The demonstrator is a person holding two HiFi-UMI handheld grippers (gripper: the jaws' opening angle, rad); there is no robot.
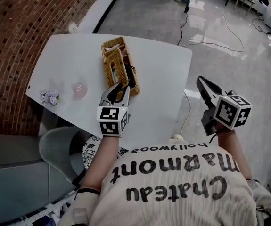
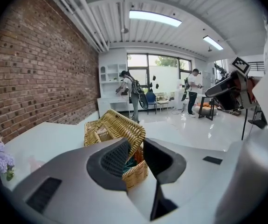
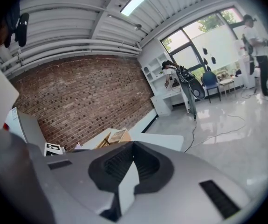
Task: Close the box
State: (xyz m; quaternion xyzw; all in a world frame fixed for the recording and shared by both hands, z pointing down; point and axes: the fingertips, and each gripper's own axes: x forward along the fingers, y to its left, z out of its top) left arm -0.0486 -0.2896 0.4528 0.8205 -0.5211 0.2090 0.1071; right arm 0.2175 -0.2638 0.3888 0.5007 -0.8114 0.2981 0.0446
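While your left gripper, half open and holding nothing, straddles the wicker box at twelve o'clock, an off-centre push may skid it; right gripper closed, empty.

We can't make out the near end of the wicker box, the left gripper covers it. That pink thing's too small to tell.
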